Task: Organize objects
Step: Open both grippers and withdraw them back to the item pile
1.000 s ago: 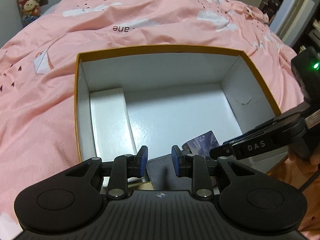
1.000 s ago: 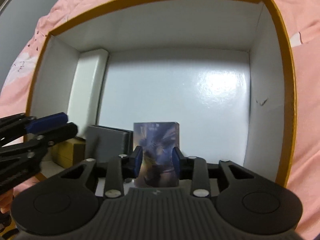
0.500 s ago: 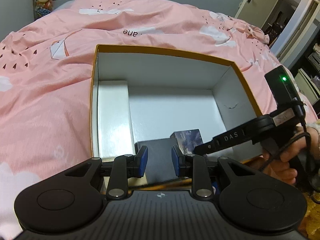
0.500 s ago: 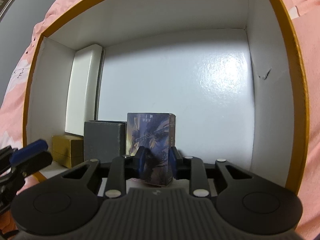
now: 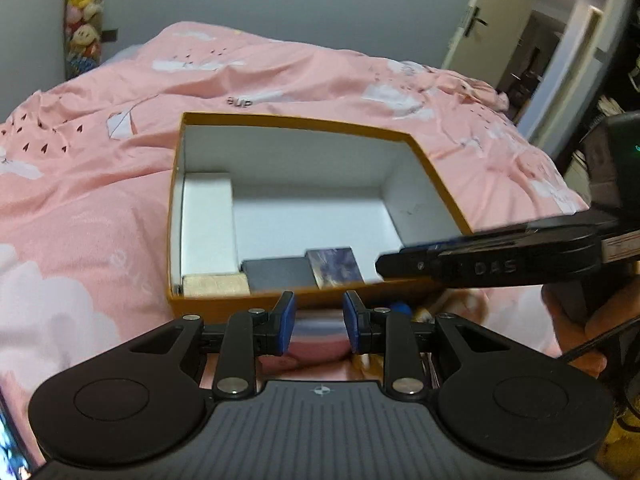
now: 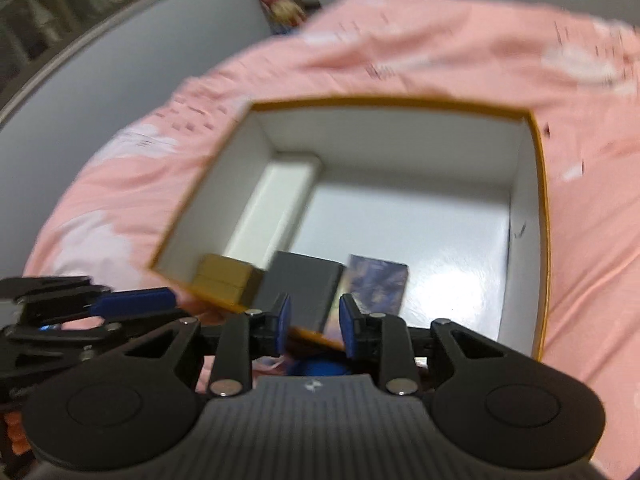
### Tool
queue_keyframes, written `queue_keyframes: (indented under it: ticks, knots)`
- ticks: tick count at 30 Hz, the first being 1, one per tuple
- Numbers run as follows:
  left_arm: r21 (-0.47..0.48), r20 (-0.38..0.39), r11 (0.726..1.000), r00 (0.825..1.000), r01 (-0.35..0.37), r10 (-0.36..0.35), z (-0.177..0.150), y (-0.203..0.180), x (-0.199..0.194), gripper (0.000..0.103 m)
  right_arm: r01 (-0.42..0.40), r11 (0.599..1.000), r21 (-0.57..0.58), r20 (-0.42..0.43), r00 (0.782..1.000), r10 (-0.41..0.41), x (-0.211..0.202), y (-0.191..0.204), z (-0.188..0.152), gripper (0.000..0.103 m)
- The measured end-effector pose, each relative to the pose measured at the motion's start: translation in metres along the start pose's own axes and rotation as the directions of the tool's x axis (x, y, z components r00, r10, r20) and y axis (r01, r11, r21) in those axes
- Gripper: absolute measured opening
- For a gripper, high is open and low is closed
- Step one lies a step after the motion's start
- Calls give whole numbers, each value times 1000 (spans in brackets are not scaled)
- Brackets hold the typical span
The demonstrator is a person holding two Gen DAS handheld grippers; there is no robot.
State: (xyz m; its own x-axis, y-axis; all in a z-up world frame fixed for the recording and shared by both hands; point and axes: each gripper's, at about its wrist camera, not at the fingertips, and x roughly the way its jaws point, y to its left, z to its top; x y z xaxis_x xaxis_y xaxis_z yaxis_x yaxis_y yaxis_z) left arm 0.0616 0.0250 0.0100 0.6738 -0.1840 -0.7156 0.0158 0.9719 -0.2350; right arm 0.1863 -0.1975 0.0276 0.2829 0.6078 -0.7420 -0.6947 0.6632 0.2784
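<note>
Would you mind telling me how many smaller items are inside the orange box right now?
4: a long white box along the left wall, then a tan box, a grey box and a printed purple box along the near wall. Others may hide below the near rim.

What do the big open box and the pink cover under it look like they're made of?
The box looks like stiff cardboard: thin straight walls, a mustard-yellow outside, and a white inside whose floor shines under the light, so it is probably coated or laminated. The cover looks like soft woven fabric, likely cotton or similar: it is matte, creased all over, and printed with white clouds and small dark hearts.
</note>
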Motion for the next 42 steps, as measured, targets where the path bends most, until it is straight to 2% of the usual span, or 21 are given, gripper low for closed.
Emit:
queue_keyframes:
  ticks: [3, 6, 9, 14, 16, 17, 19, 22, 26, 30, 38, 42]
  knots:
    - [32, -28, 999, 1000, 13, -12, -13, -5, -4, 31, 1, 999, -38, 63, 998, 1, -14, 16, -17, 29]
    - [25, -78, 1000, 997, 17, -15, -25, -3, -1, 31, 29, 998, -57, 81, 996, -24, -23, 28, -37, 31]
    - [18, -124, 1000, 992, 15, -13, -35, 0, 2, 31, 47, 998, -49, 45, 998, -45, -29, 32, -59, 31]
    - [33, -199, 999, 980, 4, 2, -51, 3, 5, 35, 122, 992, -19, -38, 992, -123, -25, 27, -90, 31]
    - [18, -239, 1000, 971, 14, -9, -58, 6, 6, 41, 125, 992, -2, -56, 991, -125, -23, 25, -99, 32]
    - [14, -255, 1000, 967, 19, -15, -62, 8, 7, 43, 130, 992, -3, -69, 989, -129, -21, 25, -102, 36]
    - [22, -295, 999, 955, 38, -29, -70, 8, 8, 51, 143, 989, -32, -99, 984, -145, -18, 29, -109, 38]
    - [67, -357, 996, 934, 54, -27, -80, 2, 10, 56, 111, 991, -71, -142, 983, -120, -11, 37, -120, 40]
    - [78, -371, 995, 928, 63, -30, -84, 1, 11, 61, 54, 989, -140, -190, 979, -80, -5, 49, -132, 46]
    - [54, -407, 996, 912, 75, -46, -88, 3, 28, 63, 20, 990, -142, -233, 971, -53, 9, 47, -137, 46]
    - [99, -383, 995, 923, -2, 40, -85, -1, 21, 62, -54, 984, -171, -316, 949, -3, 36, 51, -140, 48]
    - [94, -381, 996, 924, -6, 41, -85, 2, 21, 61, -71, 981, -180, -306, 952, 12, 44, 53, -141, 50]
